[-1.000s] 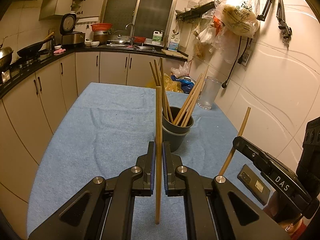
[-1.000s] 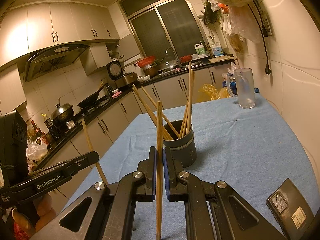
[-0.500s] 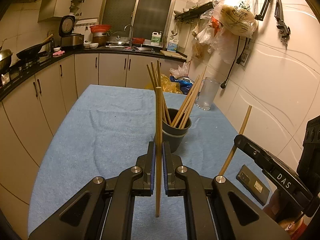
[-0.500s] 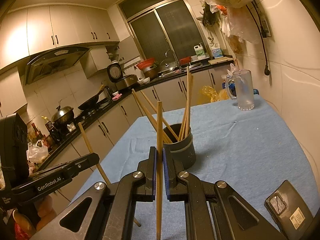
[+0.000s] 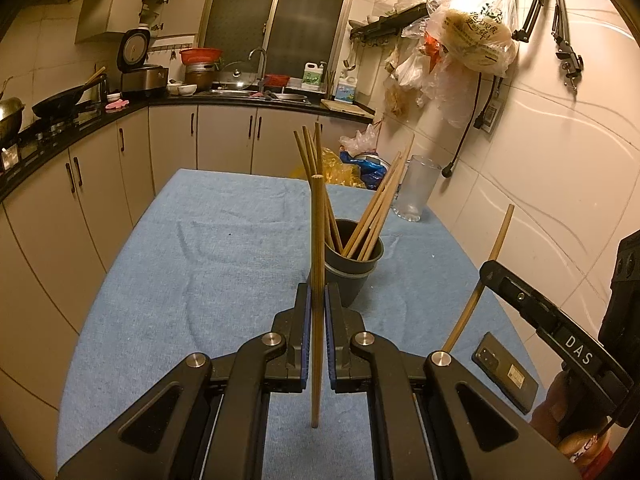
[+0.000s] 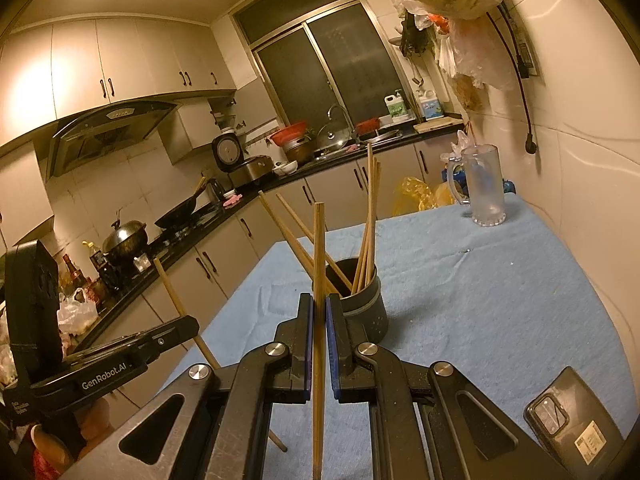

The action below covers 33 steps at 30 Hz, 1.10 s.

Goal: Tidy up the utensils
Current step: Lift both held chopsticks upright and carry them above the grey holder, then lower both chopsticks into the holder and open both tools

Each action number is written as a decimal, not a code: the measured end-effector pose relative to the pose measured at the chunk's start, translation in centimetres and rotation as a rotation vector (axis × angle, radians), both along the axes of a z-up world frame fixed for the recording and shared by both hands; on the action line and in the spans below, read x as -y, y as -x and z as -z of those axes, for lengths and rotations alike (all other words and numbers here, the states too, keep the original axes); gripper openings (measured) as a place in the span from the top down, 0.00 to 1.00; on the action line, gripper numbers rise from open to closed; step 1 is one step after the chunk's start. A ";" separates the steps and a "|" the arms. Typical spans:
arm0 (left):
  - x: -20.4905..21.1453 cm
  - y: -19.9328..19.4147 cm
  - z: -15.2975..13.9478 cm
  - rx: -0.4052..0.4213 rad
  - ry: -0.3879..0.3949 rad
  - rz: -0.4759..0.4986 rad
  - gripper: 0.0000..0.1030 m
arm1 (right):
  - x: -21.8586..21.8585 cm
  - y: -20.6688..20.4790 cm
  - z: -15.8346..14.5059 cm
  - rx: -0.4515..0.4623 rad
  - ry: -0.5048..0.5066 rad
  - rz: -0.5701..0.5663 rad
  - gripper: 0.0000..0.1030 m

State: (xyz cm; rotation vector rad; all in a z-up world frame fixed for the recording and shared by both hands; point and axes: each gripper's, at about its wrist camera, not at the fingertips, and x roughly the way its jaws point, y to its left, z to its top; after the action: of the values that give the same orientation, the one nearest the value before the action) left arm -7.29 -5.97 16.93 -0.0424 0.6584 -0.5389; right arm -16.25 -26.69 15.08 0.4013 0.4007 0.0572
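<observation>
From the left wrist: the left gripper (image 5: 317, 312) is pressed together on a chopstick (image 5: 316, 264), pinched near its middle; the stick stands close to upright, its long axis running from a top end above the jaws to a bottom end hanging over the blue cloth (image 5: 168, 280); the dark cup (image 5: 352, 268), already holding a fan of chopsticks, sits straight ahead and just right of the stick, so I judge the coming move to be forward and then down into its mouth; at the right edge the right gripper (image 5: 486, 270) shows side-on, pinching a second chopstick (image 5: 496, 248) that leans slightly.

From the right wrist: the right gripper (image 6: 319, 320) is likewise clamped on its chopstick (image 6: 318, 264), upright, bottom end low; the cup (image 6: 366, 304) lies just ahead to the right, seemingly nearer this hand; a phone (image 6: 572, 420) lies on the cloth (image 6: 500, 300) at lower right.
</observation>
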 end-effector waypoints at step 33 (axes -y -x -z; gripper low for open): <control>1.9 -6.5 -10.8 0.146 0.108 -0.001 0.94 | 4.4 -5.4 -9.6 0.175 0.006 0.114 0.93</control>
State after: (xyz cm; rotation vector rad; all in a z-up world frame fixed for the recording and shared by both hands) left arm -0.74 -7.85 27.70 -0.1039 0.4862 -0.5704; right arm -10.90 -31.11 24.66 0.4089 0.2053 -0.0195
